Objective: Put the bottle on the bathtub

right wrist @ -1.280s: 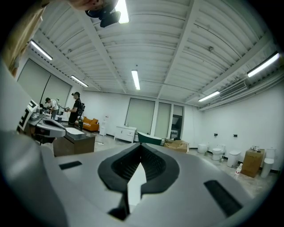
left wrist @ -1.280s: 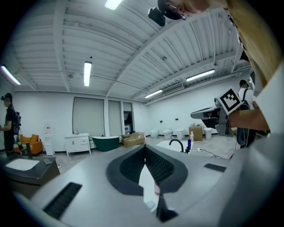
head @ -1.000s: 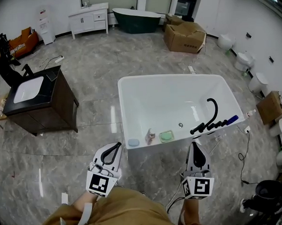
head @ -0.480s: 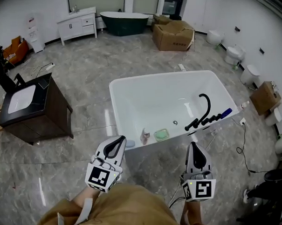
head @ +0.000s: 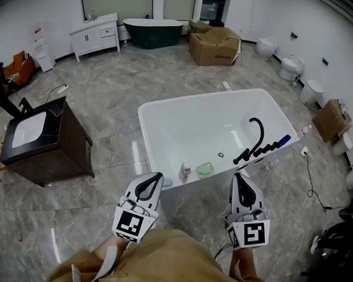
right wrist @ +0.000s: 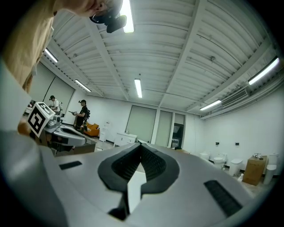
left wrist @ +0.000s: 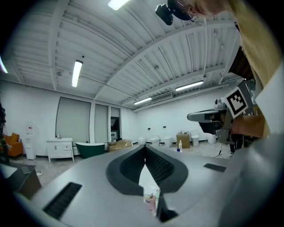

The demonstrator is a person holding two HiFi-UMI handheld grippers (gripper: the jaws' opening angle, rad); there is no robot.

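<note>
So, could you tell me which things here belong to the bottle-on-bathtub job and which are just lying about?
Job in hand:
- bottle, standing on the near rim
- white bathtub
- left gripper, right gripper

Lying about:
- green soap dish
- black shower hose
- dark vanity
- cardboard box
- dark green tub

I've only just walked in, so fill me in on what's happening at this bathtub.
A person stands at the near side of the white bathtub with a gripper in each hand. The left gripper and the right gripper are both shut and hold nothing, pointing level toward the tub. The small bottle stands upright on the tub's near edge, next to a green dish, so the placing looks done.
</note>
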